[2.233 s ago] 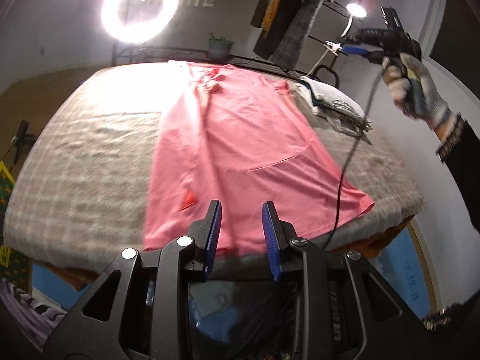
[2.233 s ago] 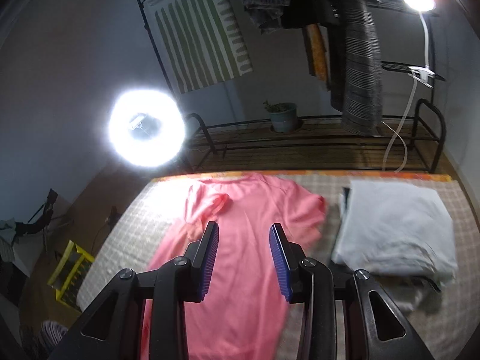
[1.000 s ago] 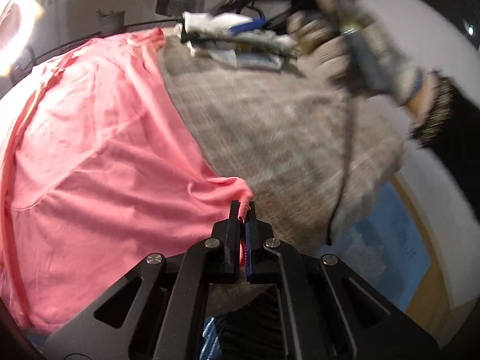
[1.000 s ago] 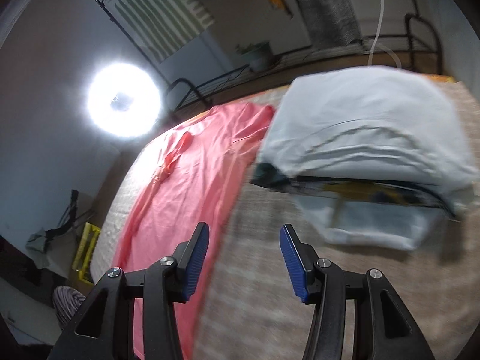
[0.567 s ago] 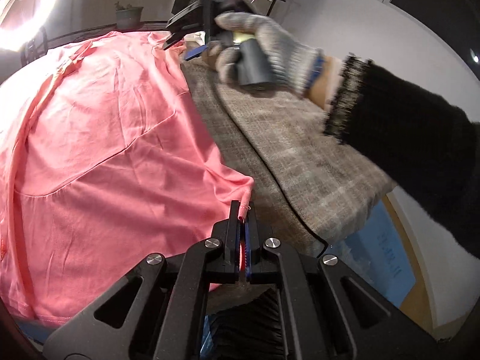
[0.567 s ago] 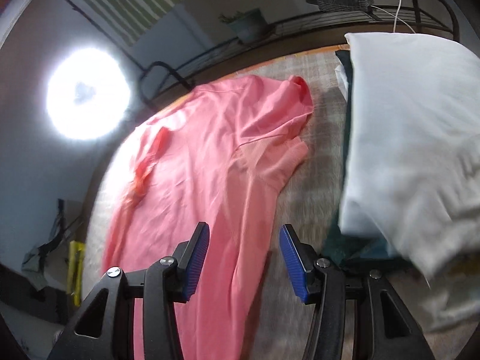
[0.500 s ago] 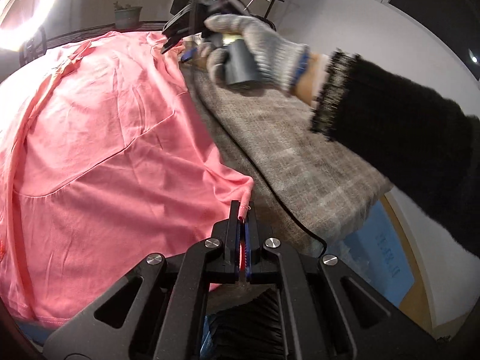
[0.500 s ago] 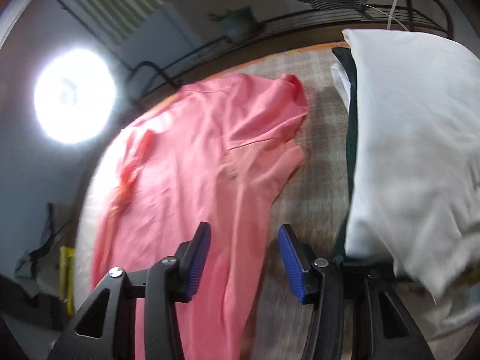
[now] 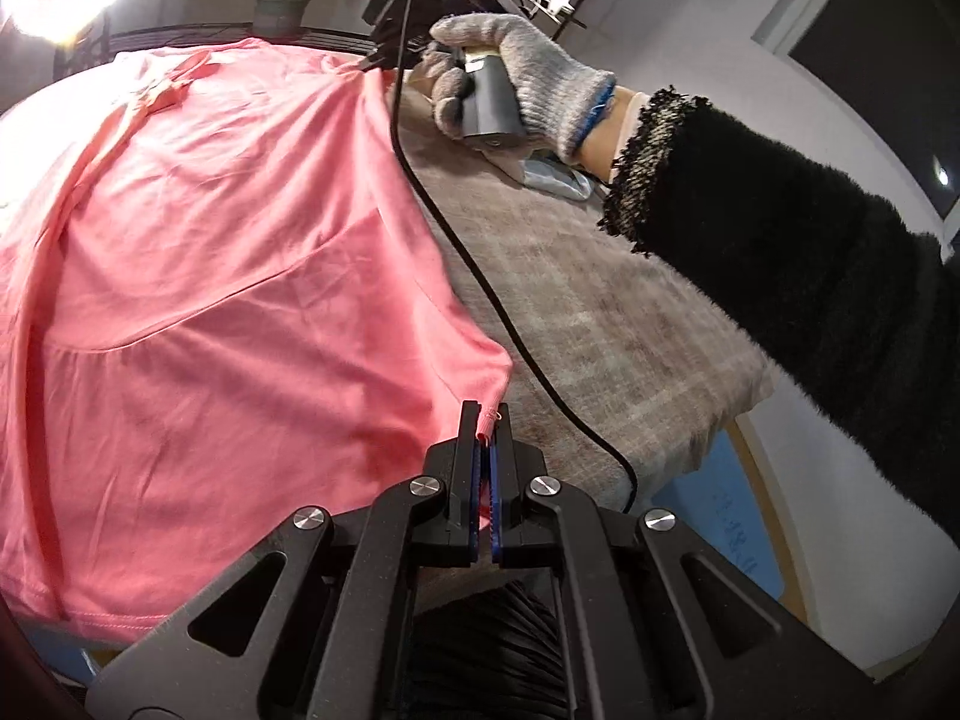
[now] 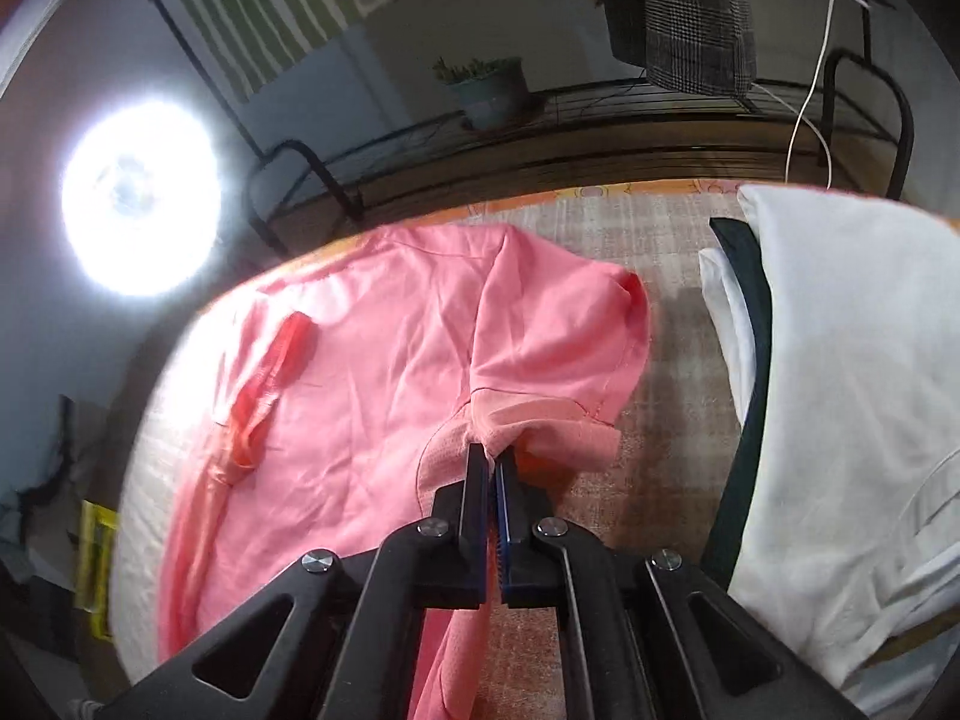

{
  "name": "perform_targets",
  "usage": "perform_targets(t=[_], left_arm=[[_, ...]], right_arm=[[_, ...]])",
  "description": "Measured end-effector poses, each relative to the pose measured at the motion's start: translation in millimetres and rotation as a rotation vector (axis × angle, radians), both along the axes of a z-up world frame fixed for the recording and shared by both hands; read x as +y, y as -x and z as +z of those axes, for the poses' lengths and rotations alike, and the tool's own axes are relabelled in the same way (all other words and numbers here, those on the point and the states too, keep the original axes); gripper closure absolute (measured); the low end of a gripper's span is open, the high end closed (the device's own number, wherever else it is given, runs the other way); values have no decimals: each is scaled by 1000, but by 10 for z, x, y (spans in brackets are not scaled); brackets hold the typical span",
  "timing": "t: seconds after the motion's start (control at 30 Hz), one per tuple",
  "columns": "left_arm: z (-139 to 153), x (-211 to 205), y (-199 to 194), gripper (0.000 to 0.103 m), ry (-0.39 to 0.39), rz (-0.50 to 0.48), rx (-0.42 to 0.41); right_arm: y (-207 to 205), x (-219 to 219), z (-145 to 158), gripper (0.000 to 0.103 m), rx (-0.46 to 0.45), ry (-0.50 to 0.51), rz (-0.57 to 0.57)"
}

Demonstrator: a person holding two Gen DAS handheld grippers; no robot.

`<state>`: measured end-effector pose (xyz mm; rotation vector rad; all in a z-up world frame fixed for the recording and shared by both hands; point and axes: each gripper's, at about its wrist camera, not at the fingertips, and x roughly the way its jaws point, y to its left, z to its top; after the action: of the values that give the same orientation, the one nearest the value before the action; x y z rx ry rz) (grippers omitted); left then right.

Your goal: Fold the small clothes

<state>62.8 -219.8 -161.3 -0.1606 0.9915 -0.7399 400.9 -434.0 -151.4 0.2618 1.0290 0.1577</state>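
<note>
While both tools pinch, soft pink shirt (image 9: 228,276), creased

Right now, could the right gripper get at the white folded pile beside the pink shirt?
Probably not yet: the right gripper is shut on the pink shirt near its sleeve. The white folded pile lies close beside it with nothing between, so releasing first should free it.
</note>
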Motion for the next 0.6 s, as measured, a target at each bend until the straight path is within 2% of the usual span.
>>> perform_targets(t=[0.13, 0.37, 0.47, 0.6], left_arm=[[28, 219, -13, 103, 36, 38, 9], [71, 785, -27, 103, 98, 136, 46], [26, 1036, -61, 103, 95, 187, 60], [-73, 1317, -120, 103, 79, 249, 85]], right_arm=[[-49, 218, 94, 103, 5, 73, 22], [-144, 938, 256, 103, 5, 261, 129], [-200, 1308, 279, 103, 7, 312, 191], [-310, 1712, 165, 103, 28, 376, 241]])
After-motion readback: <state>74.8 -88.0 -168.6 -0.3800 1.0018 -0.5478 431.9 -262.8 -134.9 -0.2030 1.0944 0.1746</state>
